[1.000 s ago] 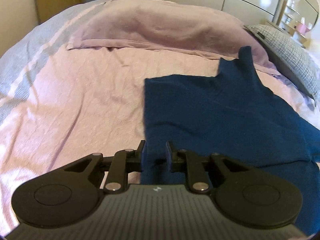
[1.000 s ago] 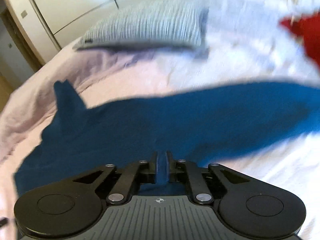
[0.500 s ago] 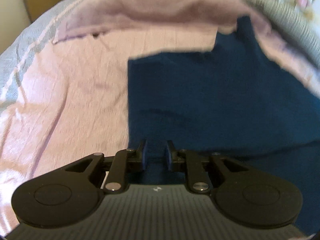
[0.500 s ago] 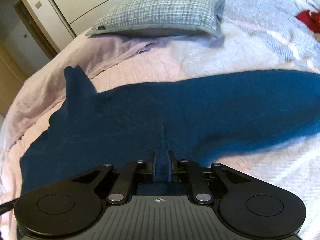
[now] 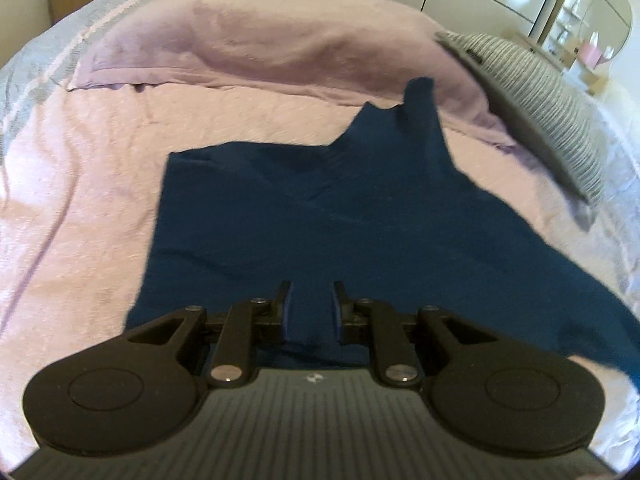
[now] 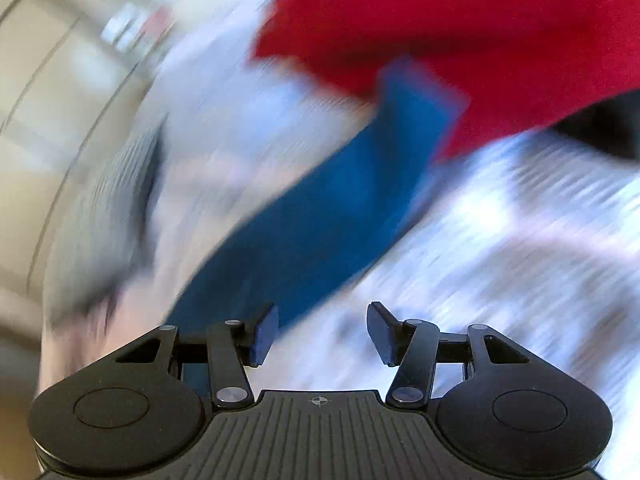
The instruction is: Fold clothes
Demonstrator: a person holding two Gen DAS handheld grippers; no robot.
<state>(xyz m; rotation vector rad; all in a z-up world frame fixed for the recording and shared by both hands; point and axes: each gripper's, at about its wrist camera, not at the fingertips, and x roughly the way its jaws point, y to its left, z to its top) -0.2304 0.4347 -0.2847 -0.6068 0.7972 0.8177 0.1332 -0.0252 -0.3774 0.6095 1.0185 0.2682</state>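
Observation:
A dark blue garment (image 5: 320, 216) lies spread on the pink bedsheet (image 5: 80, 200), one sleeve pointing to the far pillows. My left gripper (image 5: 311, 308) is low over its near edge, jaws partly apart with blue cloth between them; I cannot tell if they pinch it. My right gripper (image 6: 322, 332) is open and empty, above the bed beside a blue sleeve (image 6: 320, 216) whose end reaches a red garment (image 6: 480, 48). The right wrist view is heavily blurred.
A lilac duvet (image 5: 260, 40) is bunched at the bed's far end. A grey checked pillow (image 5: 536, 104) lies at the right, also in the right wrist view (image 6: 108, 216). White wardrobes stand behind. A dark item (image 6: 600, 128) sits by the red garment.
My right gripper has let go of the blue garment, opened wide and swung fast toward the sleeve and the red garment. My left gripper stays at the garment's edge, jaws slightly wider.

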